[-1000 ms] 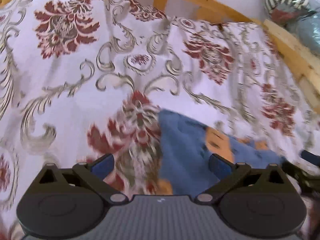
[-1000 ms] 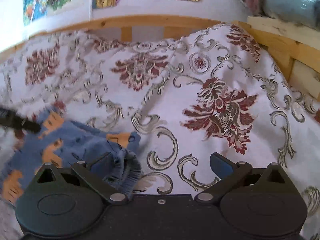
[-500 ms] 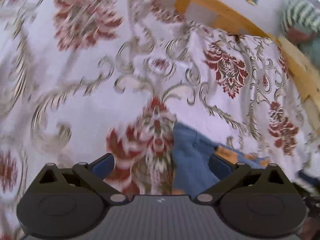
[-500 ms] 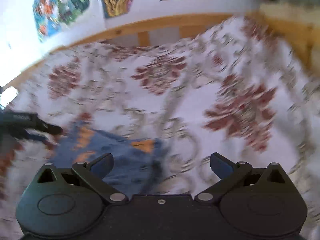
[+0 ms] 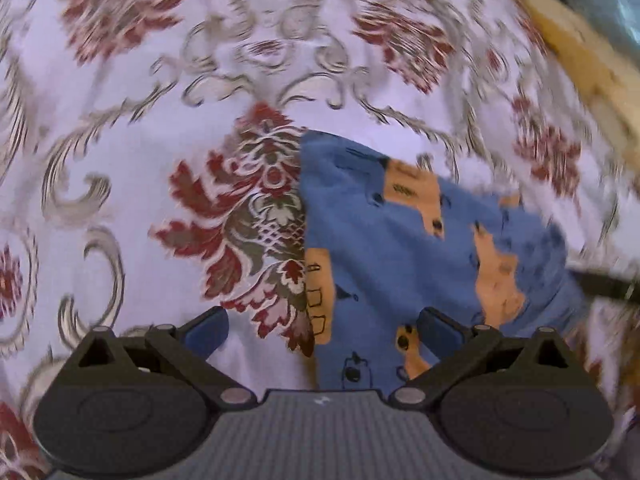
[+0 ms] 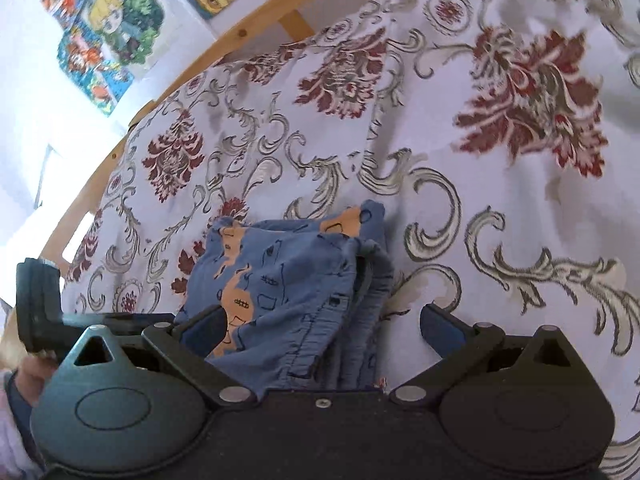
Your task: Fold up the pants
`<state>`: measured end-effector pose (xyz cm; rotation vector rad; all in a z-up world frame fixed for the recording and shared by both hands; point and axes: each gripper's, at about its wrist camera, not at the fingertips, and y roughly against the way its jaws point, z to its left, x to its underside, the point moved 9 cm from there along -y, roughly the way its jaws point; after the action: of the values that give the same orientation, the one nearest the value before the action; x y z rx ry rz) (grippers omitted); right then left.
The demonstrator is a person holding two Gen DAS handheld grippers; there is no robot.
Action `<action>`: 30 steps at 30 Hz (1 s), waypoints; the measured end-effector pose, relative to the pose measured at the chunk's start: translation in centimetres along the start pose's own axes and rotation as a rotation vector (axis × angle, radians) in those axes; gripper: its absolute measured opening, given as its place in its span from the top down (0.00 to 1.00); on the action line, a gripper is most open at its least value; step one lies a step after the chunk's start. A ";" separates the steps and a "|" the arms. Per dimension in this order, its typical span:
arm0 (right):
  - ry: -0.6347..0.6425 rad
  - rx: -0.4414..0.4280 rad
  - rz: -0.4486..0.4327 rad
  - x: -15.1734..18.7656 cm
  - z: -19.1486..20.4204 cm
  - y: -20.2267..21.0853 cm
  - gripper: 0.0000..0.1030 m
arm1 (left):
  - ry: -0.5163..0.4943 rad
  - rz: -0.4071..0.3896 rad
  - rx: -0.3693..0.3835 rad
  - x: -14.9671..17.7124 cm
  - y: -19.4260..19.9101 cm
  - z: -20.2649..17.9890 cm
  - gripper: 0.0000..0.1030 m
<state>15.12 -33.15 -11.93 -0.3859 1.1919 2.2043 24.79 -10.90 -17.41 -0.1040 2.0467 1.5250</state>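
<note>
Both grippers spread wide, empty, over bed.
Pants [image 6: 288,280] bunched on floral bedspread [image 6: 460,140], ahead of right gripper [image 6: 320,324], ahead-right of left gripper [image 5: 322,326]; wooden bedframe [image 6: 256,24], wall posters [image 6: 108,20] beyond.

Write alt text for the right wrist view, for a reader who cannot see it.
Small blue pants with orange patches lie bunched and partly folded on a white bedspread patterned with red flowers and grey scrolls. The open right gripper hovers just over them, holding nothing. A wooden bed rail and colourful posters sit behind.
</note>
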 end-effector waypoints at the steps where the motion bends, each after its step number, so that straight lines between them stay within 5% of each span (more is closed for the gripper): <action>1: -0.016 -0.005 -0.002 0.0 -0.2 -0.1 0.01 | -0.020 0.002 -0.012 0.1 -0.3 -0.2 0.00; 7: -0.089 -0.036 -0.033 -0.4 -1.0 -0.1 0.01 | -0.020 0.010 -0.022 0.1 -0.9 -0.6 0.00; 19: -0.101 0.032 -0.023 0.1 -1.8 -0.5 0.40 | -0.020 0.070 0.012 0.2 -1.2 0.2 0.00; 25: -0.097 0.015 -0.003 0.5 -1.4 -1.0 0.57 | -0.038 0.048 0.032 -0.1 -0.5 -0.3 0.12; 30: -0.122 0.001 -0.001 0.4 -1.6 -1.0 0.56 | 0.013 0.039 0.060 -0.5 -0.3 0.3 0.18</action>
<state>15.36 -33.91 -13.71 -0.2480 1.1271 2.1934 25.44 -10.92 -17.43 -0.0515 2.1142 1.4879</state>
